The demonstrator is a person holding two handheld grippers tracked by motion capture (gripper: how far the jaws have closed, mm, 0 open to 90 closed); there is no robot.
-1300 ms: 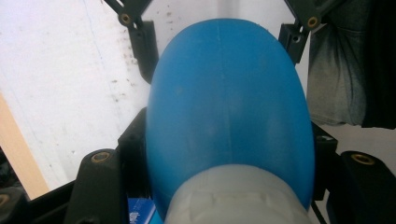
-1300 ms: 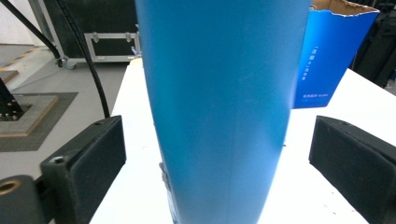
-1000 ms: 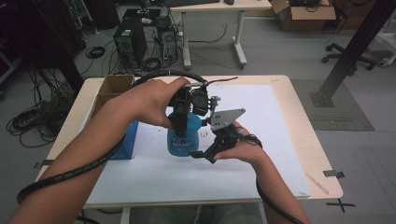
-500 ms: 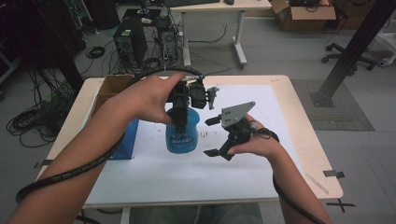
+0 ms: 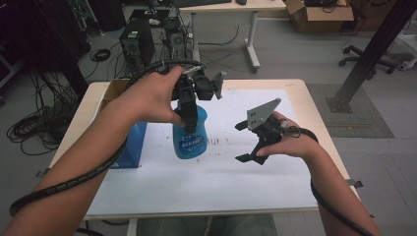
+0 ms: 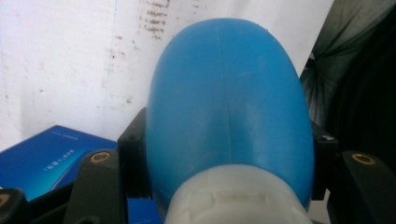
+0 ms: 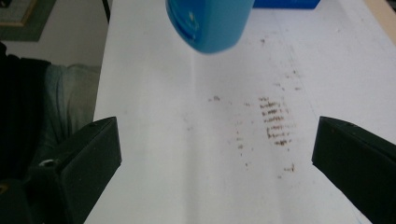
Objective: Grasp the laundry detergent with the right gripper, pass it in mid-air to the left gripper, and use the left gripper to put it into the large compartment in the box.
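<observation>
My left claw (image 5: 189,115) is clamped on the blue bottle (image 5: 189,140) at its neck, holding it upright above the white sheet (image 5: 206,172) on the desk (image 5: 319,123). My right claw (image 5: 244,142) gapes empty, just right of it. A blue box (image 5: 133,147) lies left.

- Translucent blue plastic bottle (image 5: 189,136) with a rounded shoulder, a white collar at the neck and a white printed label on its side.
- Upright, base down, lifted clear of the white sheet, held at the neck.
- Hangs over the sheet's left-centre, just right of the blue box.
- Base shows in the right gripper view (image 7: 210,21), shoulder in the left gripper view (image 6: 229,107).
</observation>
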